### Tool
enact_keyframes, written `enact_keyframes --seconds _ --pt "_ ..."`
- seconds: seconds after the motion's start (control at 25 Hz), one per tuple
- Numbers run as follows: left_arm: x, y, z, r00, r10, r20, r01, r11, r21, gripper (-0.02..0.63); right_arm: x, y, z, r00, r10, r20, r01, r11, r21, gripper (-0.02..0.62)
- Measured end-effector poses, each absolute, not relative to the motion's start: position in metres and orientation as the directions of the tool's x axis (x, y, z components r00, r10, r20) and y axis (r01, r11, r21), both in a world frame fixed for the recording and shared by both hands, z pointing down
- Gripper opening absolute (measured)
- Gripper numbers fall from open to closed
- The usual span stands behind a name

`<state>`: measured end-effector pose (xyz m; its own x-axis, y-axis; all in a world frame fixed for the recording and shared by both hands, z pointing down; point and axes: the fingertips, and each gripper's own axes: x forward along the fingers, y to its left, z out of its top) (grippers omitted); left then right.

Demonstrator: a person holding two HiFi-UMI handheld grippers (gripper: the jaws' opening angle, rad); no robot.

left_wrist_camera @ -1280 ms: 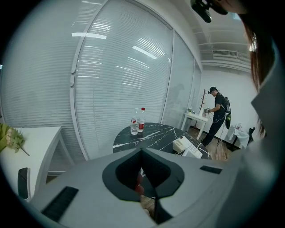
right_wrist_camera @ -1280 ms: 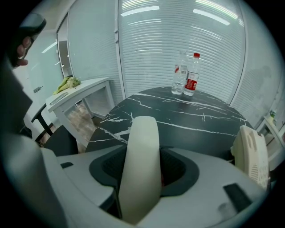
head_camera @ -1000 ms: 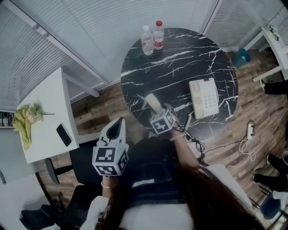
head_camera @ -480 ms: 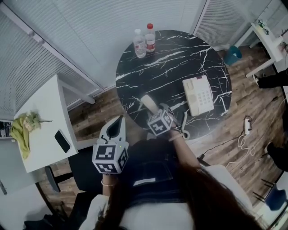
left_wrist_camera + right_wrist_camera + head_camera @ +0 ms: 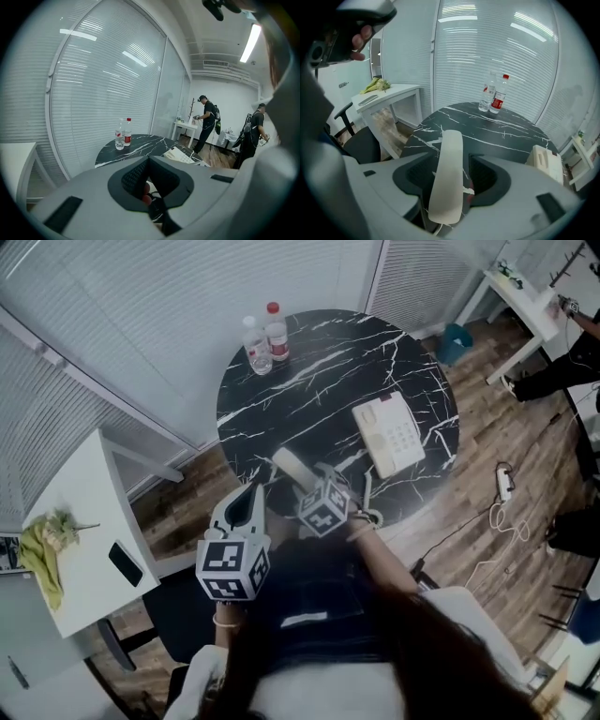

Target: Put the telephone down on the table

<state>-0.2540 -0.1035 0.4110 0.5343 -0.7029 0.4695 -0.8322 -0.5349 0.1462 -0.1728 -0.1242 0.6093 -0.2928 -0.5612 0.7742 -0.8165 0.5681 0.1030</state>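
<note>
Over the near rim of the round black table point(image 5: 309, 399), well apart from the telephone base point(image 5: 391, 434), the cream handset point(image 5: 446, 173) sits clamped in the right gripper point(image 5: 451, 182), so letting go here could tip it off the edge, while the left gripper point(image 5: 145, 182) hangs closed, empty.

Left tongs point(image 5: 252, 491) closed, right tongs point(image 5: 312, 486) clamped.
</note>
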Motion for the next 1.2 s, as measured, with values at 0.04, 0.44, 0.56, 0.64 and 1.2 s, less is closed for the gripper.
enact_keyframes --seconds 0.04,0.44,0.56,0.64,1.2 --pt "-0.251 -0.104 0.411 0.54 -0.698 0.47 -0.827 -0.545 0.14 0.002 -0.171 -0.124 0.608 -0.29 -0.566 0.772 -0.82 0.563 0.105 0.25" --pt "-0.231 -0.109 0.414 0.538 -0.691 0.482 -0.824 -0.551 0.131 0.0 -0.144 -0.127 0.598 -0.277 -0.611 0.742 -0.845 0.523 0.115 0.216" --pt "-0.218 -0.103 0.416 0.532 -0.688 0.493 -0.824 -0.554 0.115 0.0 -0.136 -0.127 0.595 -0.285 -0.613 0.737 -0.833 0.539 0.126 0.199" --pt "-0.209 -0.098 0.416 0.523 -0.689 0.502 -0.829 -0.548 0.11 0.0 -0.132 -0.127 0.593 -0.299 -0.609 0.735 -0.82 0.558 0.129 0.198" --pt "-0.17 -0.071 0.402 0.419 -0.769 0.484 -0.902 -0.412 0.126 0.0 -0.083 -0.124 0.575 -0.338 -0.599 0.726 -0.745 0.642 0.182 0.129"
